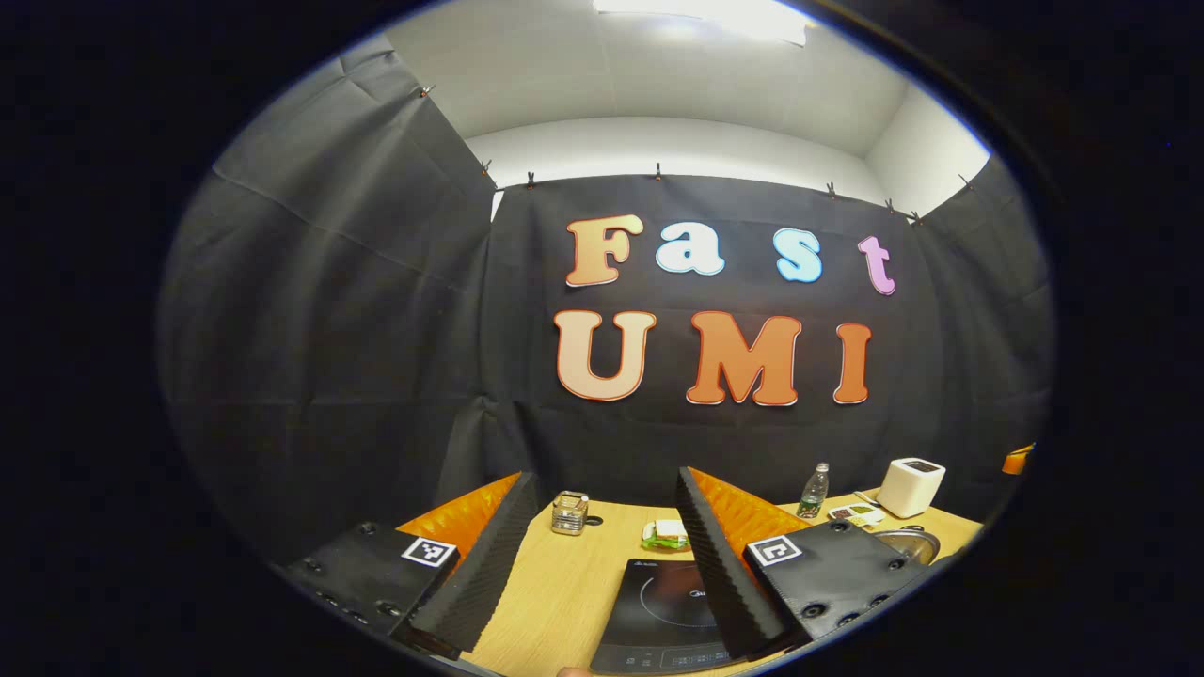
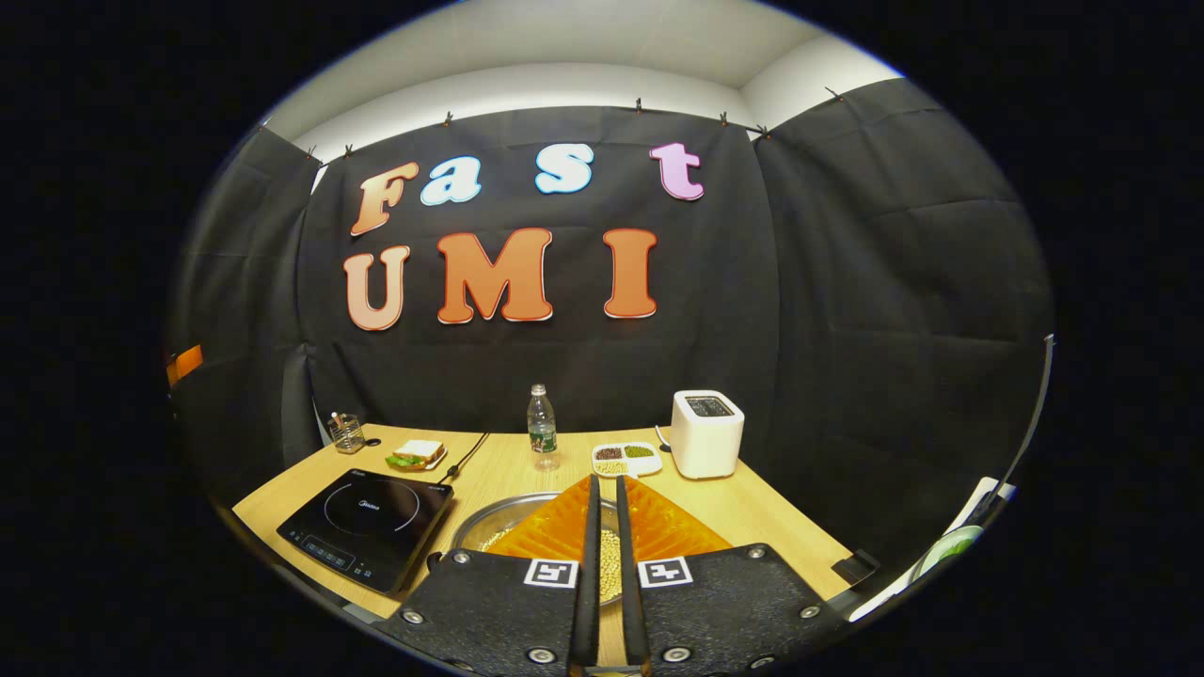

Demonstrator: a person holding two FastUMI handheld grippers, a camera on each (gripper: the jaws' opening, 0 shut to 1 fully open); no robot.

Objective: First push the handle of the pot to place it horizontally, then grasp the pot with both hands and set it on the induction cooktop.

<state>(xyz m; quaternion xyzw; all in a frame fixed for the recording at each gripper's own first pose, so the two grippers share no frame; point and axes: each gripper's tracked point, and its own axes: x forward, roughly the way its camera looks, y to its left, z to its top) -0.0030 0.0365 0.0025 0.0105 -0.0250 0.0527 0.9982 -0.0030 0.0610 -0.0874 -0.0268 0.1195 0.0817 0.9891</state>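
Note:
The metal pot (image 2: 499, 523), with pale beans inside, stands on the wooden table to the right of the black induction cooktop (image 2: 365, 527). My right gripper (image 2: 607, 527) hovers over the pot, fingers shut with only a thin slit and nothing between them. Its body hides the near side of the pot, and I cannot make out the handle. In the left gripper view my left gripper (image 1: 602, 555) is open above the cooktop (image 1: 658, 602), its right finger (image 1: 720, 555) crossing it. The pot's rim (image 1: 908, 543) peeks out to the right behind that gripper.
Along the back of the table (image 2: 752, 512) stand a glass jar (image 2: 346, 432), a sandwich (image 2: 416, 455), a water bottle (image 2: 540, 440), a divided dish of beans (image 2: 625, 459) and a white toaster (image 2: 707, 432). A cable (image 2: 466, 458) runs from the cooktop toward the wall.

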